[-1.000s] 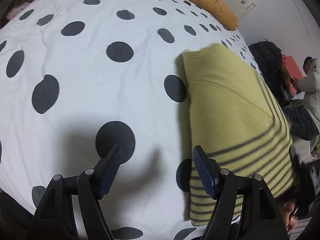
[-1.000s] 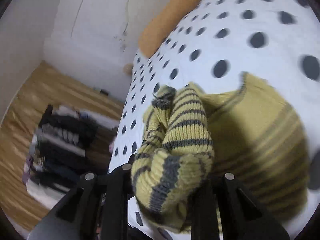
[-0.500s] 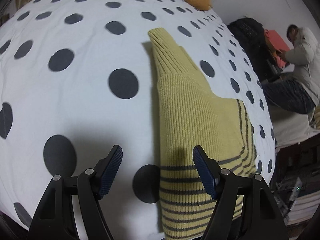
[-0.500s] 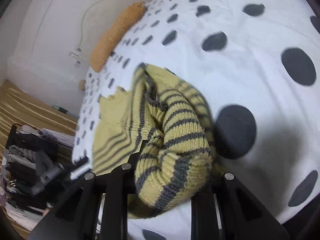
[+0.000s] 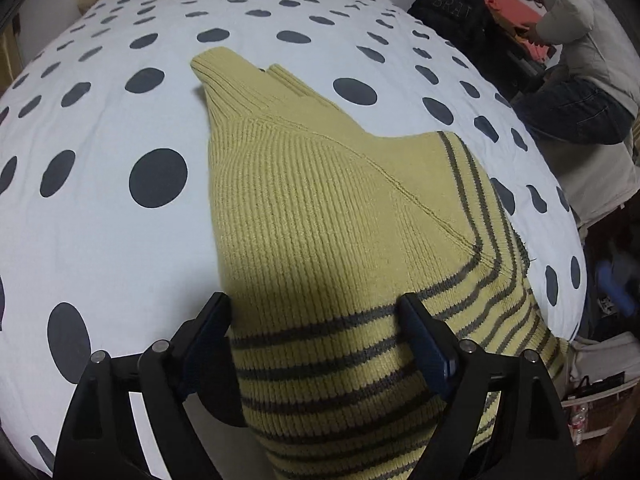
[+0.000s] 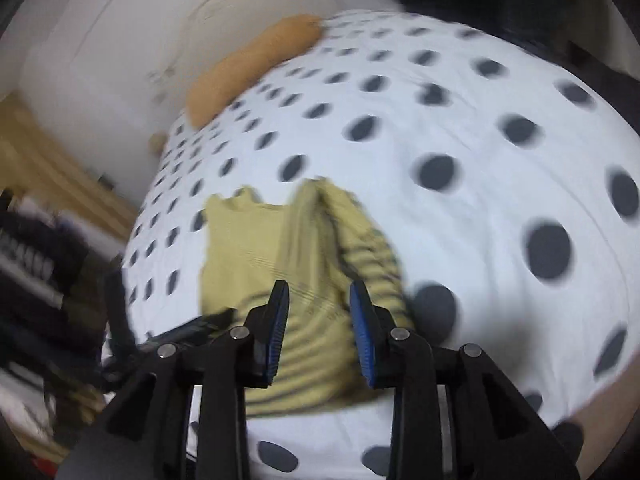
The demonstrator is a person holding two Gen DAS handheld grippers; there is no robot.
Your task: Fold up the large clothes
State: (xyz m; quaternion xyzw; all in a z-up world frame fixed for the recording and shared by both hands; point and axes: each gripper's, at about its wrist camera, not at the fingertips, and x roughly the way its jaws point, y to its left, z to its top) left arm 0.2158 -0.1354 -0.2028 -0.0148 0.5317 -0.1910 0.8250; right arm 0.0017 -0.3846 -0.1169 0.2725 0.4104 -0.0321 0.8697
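Left gripper (image 5: 316,344): jaws wide, just opened further, now straddling striped hem of sweater (image 5: 320,208) at our 6 o'clock; earlier over bare bed (image 5: 100,208). No pinch yet. Sweater lies flat on bed, collar at 11 o'clock. Right gripper (image 6: 320,332): jaws narrow, just opened, empty; sleeve (image 6: 360,248) we held now dropped across sweater body at 12 o'clock. We judge sleeve fold done, hem fold next.

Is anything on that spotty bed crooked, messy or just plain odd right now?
Only the yellow striped sweater looks untidy: in the right wrist view its striped sleeve lies bunched along one side rather than flat. The polka-dot bedspread looks smooth, and nothing seems spilled or torn.
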